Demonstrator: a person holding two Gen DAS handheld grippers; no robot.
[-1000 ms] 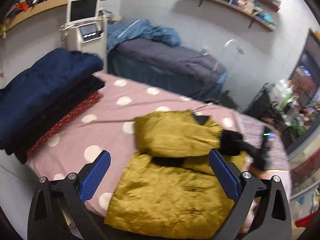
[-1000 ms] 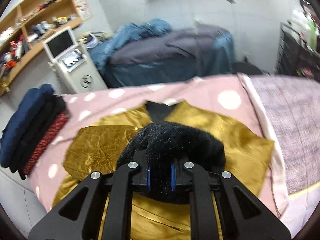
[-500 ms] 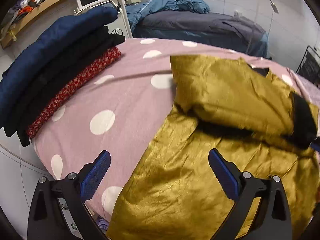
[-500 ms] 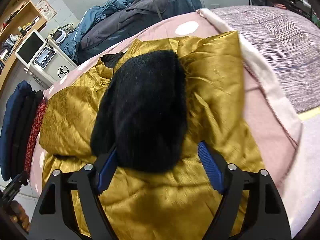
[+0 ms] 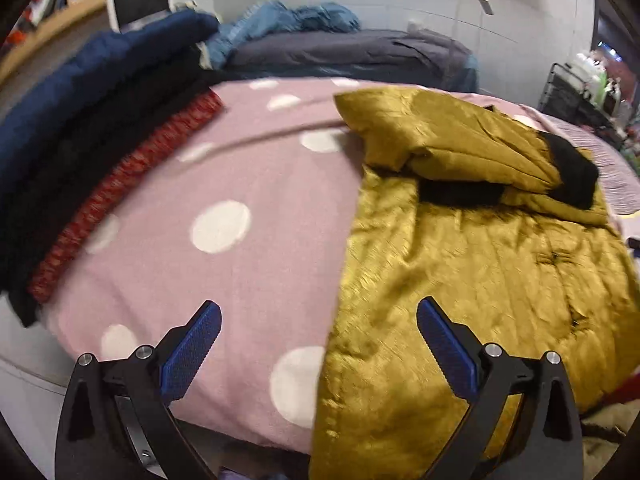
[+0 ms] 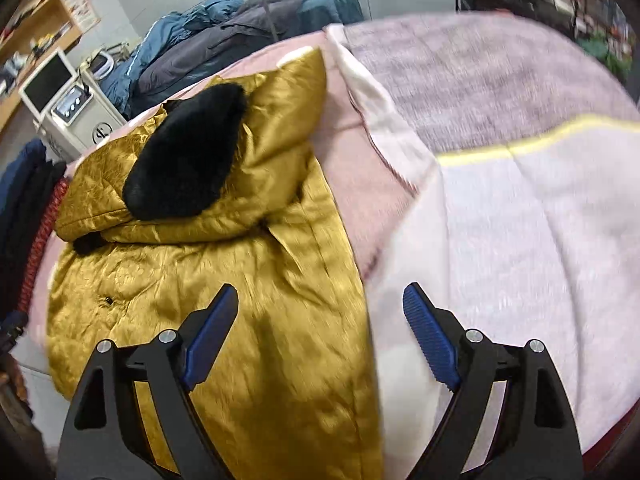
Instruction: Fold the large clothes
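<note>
Your left gripper (image 5: 318, 346) stands wide with nothing between its pads, straddling the left edge of the gold coat (image 5: 460, 280) near the hem. Your right gripper (image 6: 320, 332) has just been opening and is now wide and empty, over the coat's right edge where it meets the pale blanket (image 6: 520, 220). The coat lies on the dotted cover (image 5: 240, 208), sleeves crossed over the chest, black cuff (image 6: 184, 160) on top. The next step looks like the hem fold — so take both bottom corners evenly, bite all layers, not just the slick shell. Lift together and carry the hem up over the sleeves, keeping the edges square — clear of the stack (image 5: 80, 128) on the left.
</note>
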